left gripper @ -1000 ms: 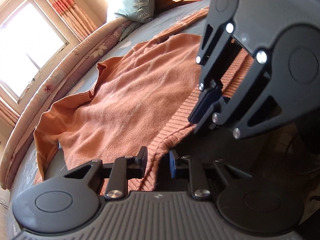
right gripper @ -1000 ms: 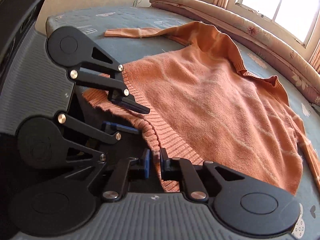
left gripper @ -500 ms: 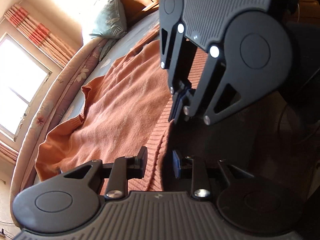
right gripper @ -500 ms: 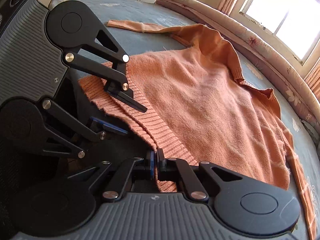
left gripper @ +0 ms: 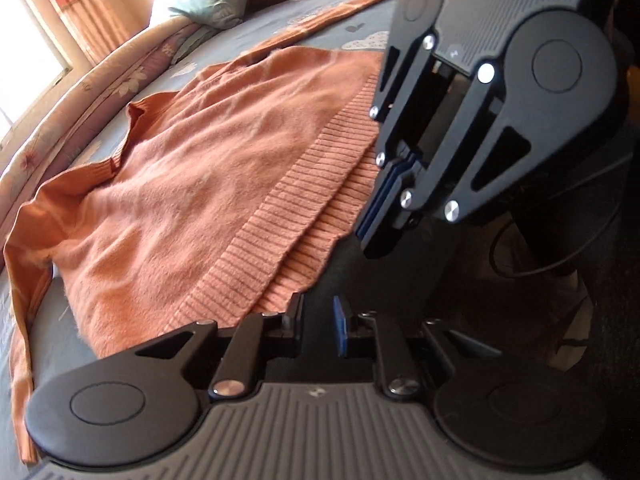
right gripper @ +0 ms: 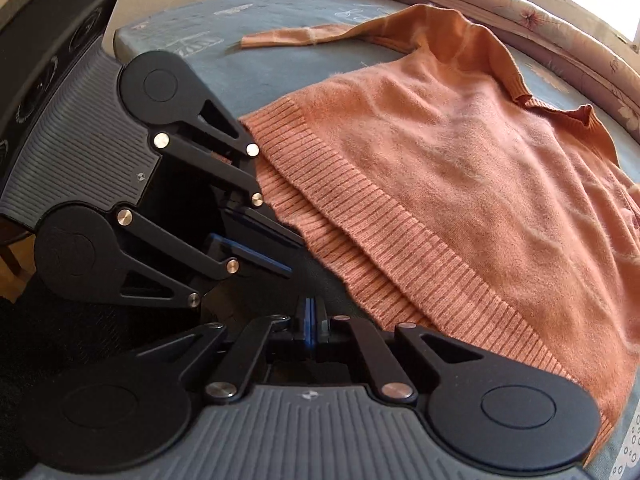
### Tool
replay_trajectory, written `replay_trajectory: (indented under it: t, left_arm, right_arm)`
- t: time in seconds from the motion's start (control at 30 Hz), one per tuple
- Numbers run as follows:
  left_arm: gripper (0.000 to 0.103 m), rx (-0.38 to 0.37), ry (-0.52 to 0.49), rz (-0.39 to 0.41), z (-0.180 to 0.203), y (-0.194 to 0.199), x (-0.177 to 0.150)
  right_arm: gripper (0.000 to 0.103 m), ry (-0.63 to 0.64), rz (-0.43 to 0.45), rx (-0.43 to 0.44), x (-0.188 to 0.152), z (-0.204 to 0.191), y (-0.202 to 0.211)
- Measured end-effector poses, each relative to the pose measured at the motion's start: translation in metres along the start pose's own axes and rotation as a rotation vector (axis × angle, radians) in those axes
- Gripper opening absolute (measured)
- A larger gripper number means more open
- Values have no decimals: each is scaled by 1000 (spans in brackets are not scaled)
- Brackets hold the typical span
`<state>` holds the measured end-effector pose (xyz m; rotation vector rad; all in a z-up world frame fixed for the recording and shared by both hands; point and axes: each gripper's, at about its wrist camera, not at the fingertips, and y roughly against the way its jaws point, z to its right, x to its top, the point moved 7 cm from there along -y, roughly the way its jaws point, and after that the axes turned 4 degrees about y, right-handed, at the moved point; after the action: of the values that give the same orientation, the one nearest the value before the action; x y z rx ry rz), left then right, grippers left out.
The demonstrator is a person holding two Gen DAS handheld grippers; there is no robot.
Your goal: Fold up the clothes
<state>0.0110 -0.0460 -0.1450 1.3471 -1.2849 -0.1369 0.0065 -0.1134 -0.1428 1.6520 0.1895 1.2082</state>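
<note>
An orange knit sweater (left gripper: 192, 184) lies spread flat on the bed, its ribbed hem (right gripper: 360, 248) toward me and doubled in two layers. My left gripper (left gripper: 320, 320) sits at the bed's near edge just right of the hem. Its jaws are closing with a narrow gap and nothing shows between them. In the right wrist view the left gripper (right gripper: 292, 256) has its upper finger against the hem's corner. My right gripper (right gripper: 310, 320) is shut, pads together on nothing, just left of the hem. The left wrist view shows this right gripper (left gripper: 374, 244) beside the hem's other end.
The bed has a grey-blue printed sheet (right gripper: 248, 64). A rolled floral quilt (left gripper: 100, 92) runs along its far side below a window, with a pillow (left gripper: 212, 0) at the head. One sleeve (right gripper: 304, 36) stretches out flat. Below the grippers the bed drops to a dark floor.
The hem lay between each gripper's fingers a second ago and now lies beside them. The right jaws have gone from a slight gap to shut. The left view swung away and back.
</note>
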Motion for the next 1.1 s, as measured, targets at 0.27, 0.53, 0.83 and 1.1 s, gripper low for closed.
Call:
replay_trajectory:
  t: [0.27, 0.53, 0.83, 1.1]
  left_arm:
    - [42, 102, 394, 27, -80, 37, -23]
    - [72, 227, 656, 61, -151, 60, -56]
    - [72, 278, 820, 70, -175, 66, -82]
    - [75, 148, 915, 135, -181, 59, -77]
  right_arm:
    - [21, -23, 80, -86, 25, 15, 7]
    - [27, 5, 113, -61, 76, -4, -20]
    - [55, -67, 105, -45, 129, -26, -69]
    - [26, -34, 34, -180, 117, -11, -85]
